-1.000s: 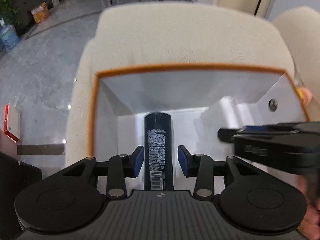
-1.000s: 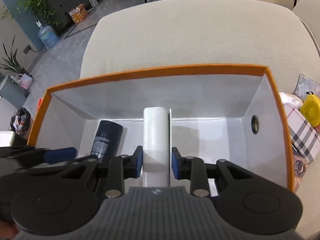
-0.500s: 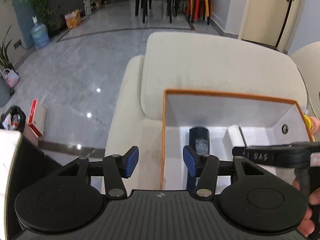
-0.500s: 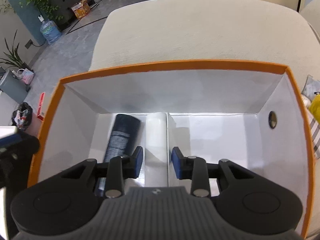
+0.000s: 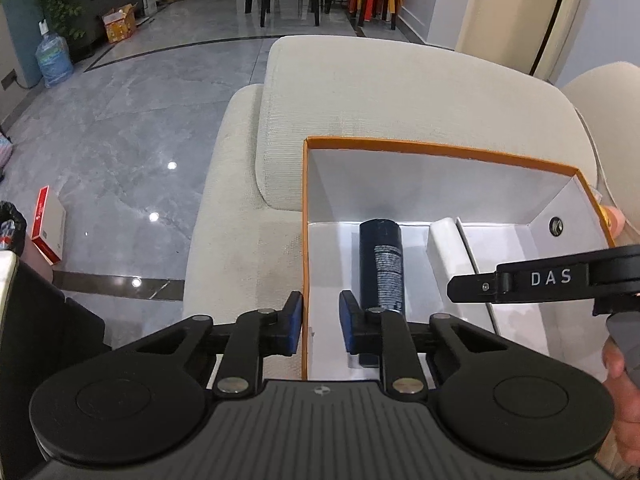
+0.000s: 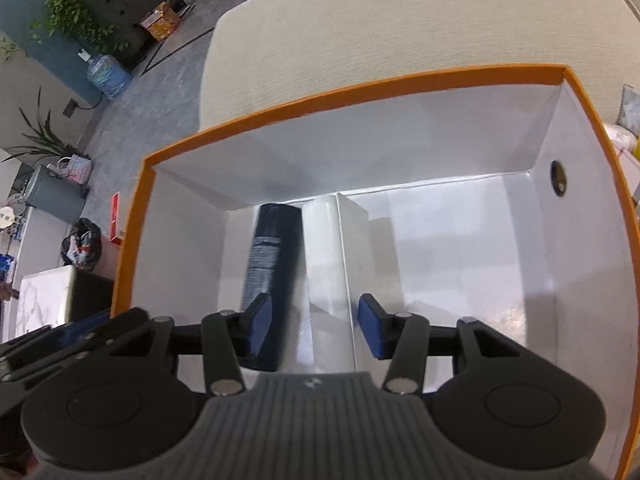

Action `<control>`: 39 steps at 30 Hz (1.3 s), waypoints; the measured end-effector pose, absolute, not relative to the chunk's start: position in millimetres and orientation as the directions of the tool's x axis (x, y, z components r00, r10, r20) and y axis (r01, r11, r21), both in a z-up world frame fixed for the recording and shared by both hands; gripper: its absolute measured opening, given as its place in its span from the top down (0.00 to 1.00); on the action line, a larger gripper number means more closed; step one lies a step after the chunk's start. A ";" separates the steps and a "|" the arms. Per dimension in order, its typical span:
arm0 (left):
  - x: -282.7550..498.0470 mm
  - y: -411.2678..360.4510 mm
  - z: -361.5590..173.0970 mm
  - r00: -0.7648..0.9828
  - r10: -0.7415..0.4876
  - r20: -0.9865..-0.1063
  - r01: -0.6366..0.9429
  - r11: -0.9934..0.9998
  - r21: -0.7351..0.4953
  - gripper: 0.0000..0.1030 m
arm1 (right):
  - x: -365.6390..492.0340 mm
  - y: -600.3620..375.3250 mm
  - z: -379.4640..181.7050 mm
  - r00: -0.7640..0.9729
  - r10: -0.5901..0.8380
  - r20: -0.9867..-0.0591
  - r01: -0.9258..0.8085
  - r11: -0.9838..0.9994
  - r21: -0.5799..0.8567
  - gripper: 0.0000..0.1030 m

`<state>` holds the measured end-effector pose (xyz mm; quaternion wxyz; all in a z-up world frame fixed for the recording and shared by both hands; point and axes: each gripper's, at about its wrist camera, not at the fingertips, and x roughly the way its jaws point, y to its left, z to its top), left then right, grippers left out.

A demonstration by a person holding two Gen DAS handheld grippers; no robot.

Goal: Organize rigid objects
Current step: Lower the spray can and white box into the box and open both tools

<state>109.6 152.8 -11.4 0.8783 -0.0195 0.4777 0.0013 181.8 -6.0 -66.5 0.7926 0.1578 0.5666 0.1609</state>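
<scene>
Since a second ago, the left tool (image 5: 319, 328) has drawn back and to the left, off the dark can (image 5: 380, 264), and now straddles the left wall of the orange-rimmed box (image 5: 440, 148). Its jaws are closing with only that wall's edge between them; the pads do not press on it, and nothing is held. Over the same interval the right tool (image 6: 316, 330) has let go of the white tube (image 6: 325, 256): its jaws are opening, the tube lies between them, and both pads stand clear of it.

Dark can: lies flat on the box floor, lengthwise, in the left part of the box, just beyond the left tool's inner pad in the left wrist view. In the right wrist view the can (image 6: 272, 264) lies directly beside the white tube, apparently touching it, and passes behind the right tool's left pad.

White tube: lies flat near the middle of the box, parallel to the can.

Surroundings: the box sits on a cream sofa (image 5: 400, 92). The right part of the box floor is bare. A round hole (image 6: 558, 178) shows in the right wall. The right tool's arm (image 5: 540, 278), marked DAS, crosses above the box in the left wrist view. Grey tiled floor (image 5: 120, 128) lies to the left.
</scene>
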 end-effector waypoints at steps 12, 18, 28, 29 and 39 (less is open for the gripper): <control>109.5 152.7 -16.8 0.543 -0.032 -0.839 -0.006 0.999 -0.041 0.81 | 180.7 1.1 -82.2 0.246 0.357 -0.901 -0.068 0.934 0.351 0.49; 110.4 153.5 -17.7 0.541 -0.038 -0.840 -0.006 0.999 -0.049 0.82 | 189.0 16.3 -109.3 0.140 0.306 -0.942 -0.048 0.952 0.302 0.41; 113.2 152.0 -18.5 0.541 -0.031 -0.841 -0.004 0.999 -0.039 0.82 | 211.9 28.7 -117.8 0.108 0.371 -0.922 0.020 0.927 0.375 0.44; 113.3 151.9 -18.9 0.541 -0.029 -0.841 -0.004 0.999 -0.037 0.82 | 213.6 28.4 -119.3 0.111 0.380 -0.918 0.036 0.922 0.386 0.44; 114.6 152.8 -18.9 0.541 -0.027 -0.841 -0.010 0.999 -0.038 0.82 | 223.5 40.0 -124.1 0.127 0.433 -0.892 0.056 0.895 0.443 0.46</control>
